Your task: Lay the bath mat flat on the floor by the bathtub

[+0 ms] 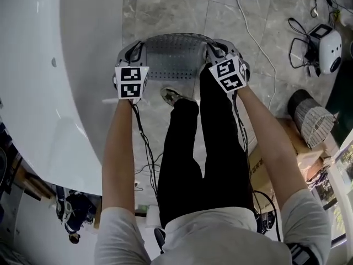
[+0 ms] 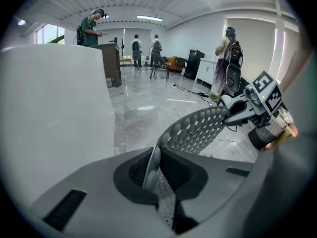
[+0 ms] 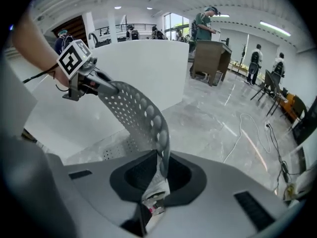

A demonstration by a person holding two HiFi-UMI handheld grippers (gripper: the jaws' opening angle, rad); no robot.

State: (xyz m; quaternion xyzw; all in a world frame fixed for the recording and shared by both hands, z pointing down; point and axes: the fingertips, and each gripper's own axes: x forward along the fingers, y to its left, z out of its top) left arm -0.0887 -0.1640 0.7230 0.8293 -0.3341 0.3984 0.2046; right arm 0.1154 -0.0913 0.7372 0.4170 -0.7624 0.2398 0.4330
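A grey perforated bath mat (image 1: 174, 57) hangs stretched between my two grippers over the marble floor, just right of the white bathtub (image 1: 49, 93). My left gripper (image 1: 128, 53) is shut on the mat's left edge, which runs up out of its jaws in the left gripper view (image 2: 198, 128). My right gripper (image 1: 219, 49) is shut on the right edge, where a small label tag sits between the jaws (image 3: 158, 177). From there the mat (image 3: 133, 113) arches across to the left gripper (image 3: 81, 78). The mat's far side sags toward the floor.
The person's legs and a shoe (image 1: 172, 96) stand just behind the mat. A white cable (image 1: 256, 37) lies on the floor to the right, with a white device (image 1: 330, 48), a rolled cylinder (image 1: 311, 117) and a cardboard box (image 1: 276, 153). People stand far off (image 2: 136, 51).
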